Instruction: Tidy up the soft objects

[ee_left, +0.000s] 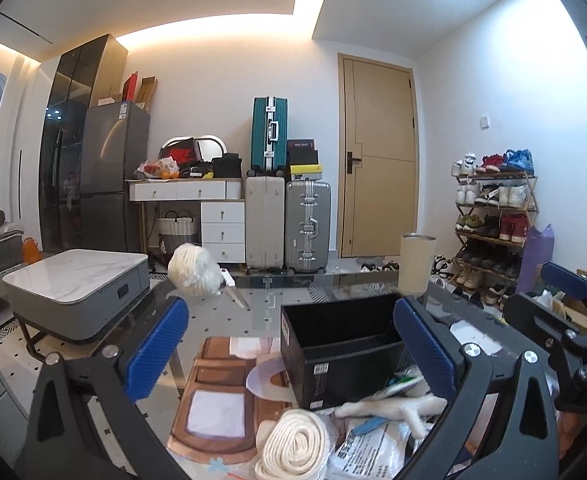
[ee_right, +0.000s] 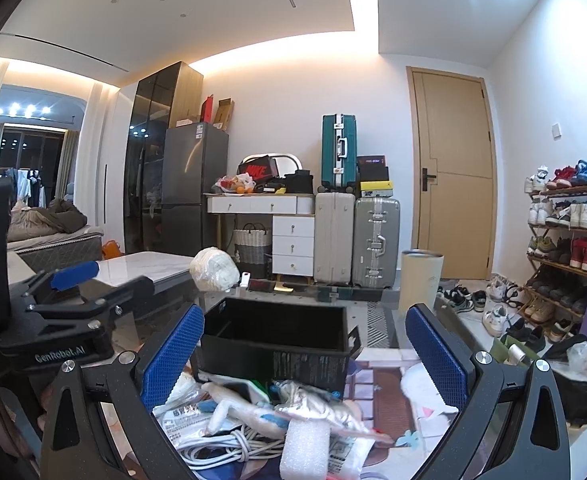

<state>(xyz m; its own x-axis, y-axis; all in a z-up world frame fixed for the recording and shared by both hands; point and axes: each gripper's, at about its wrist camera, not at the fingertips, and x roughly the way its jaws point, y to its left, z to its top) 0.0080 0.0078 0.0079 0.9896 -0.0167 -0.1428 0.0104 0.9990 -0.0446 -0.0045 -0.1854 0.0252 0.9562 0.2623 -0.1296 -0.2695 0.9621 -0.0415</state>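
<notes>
A black open box (ee_left: 341, 344) (ee_right: 273, 340) sits on a glass table. In front of it lies a pile of soft things: a rolled cream cloth (ee_left: 293, 446), a white plush toy (ee_left: 393, 406) (ee_right: 249, 412), plastic bags (ee_left: 369, 448), a white foam block (ee_right: 305, 448) and a white cable (ee_right: 221, 446). A wrapped cream yarn ball (ee_left: 193, 270) (ee_right: 214, 270) sits at the far table edge. My left gripper (ee_left: 291, 352) is open above the pile and empty. My right gripper (ee_right: 305, 354) is open above the pile and empty.
A cream tumbler (ee_left: 416, 262) (ee_right: 420, 280) stands right of the box. A picture mat (ee_left: 217, 396) lies under the glass. A grey coffee table (ee_left: 77, 288), suitcases (ee_left: 287, 224) and a shoe rack (ee_left: 493, 224) stand beyond.
</notes>
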